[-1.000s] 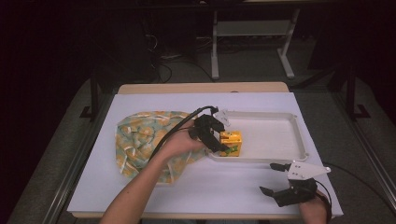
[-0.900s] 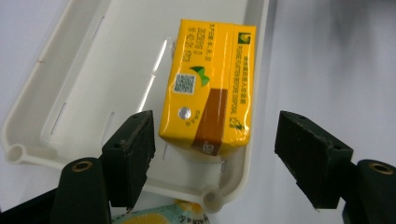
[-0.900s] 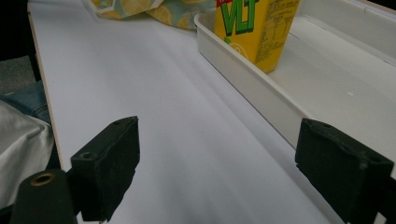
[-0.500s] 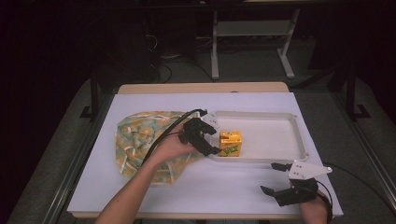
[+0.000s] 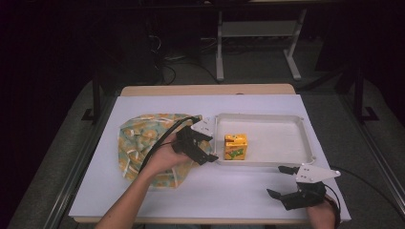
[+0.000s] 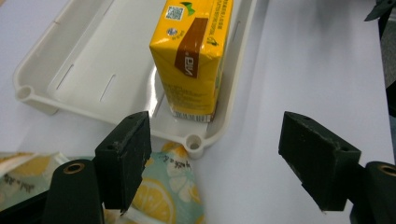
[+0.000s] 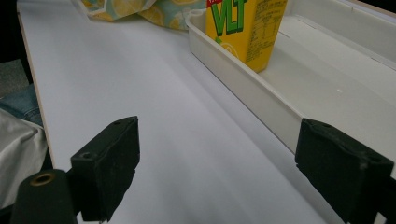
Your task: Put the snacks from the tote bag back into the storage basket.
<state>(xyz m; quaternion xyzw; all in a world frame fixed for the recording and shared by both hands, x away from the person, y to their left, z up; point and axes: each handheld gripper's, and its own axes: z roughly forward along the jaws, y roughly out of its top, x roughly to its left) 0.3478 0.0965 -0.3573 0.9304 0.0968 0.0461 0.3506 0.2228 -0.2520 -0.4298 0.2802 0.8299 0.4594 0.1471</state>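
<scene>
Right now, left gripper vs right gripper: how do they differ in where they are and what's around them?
The left gripper sits over the lemon-print bag's edge, beside the white tray's corner; the right gripper sits over bare table near the front edge, apart from the tray. The left gripper faces the yellow carton close up; the right gripper sees it farther off, across the tray wall. Both have jaws spread wide, holding nothing.

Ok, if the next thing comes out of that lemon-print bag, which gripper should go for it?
Probably the left gripper: it hangs open over the lemon-print bag, beside the tray where the carton stands. The right gripper, also open, sits far across the table, past the tray.
</scene>
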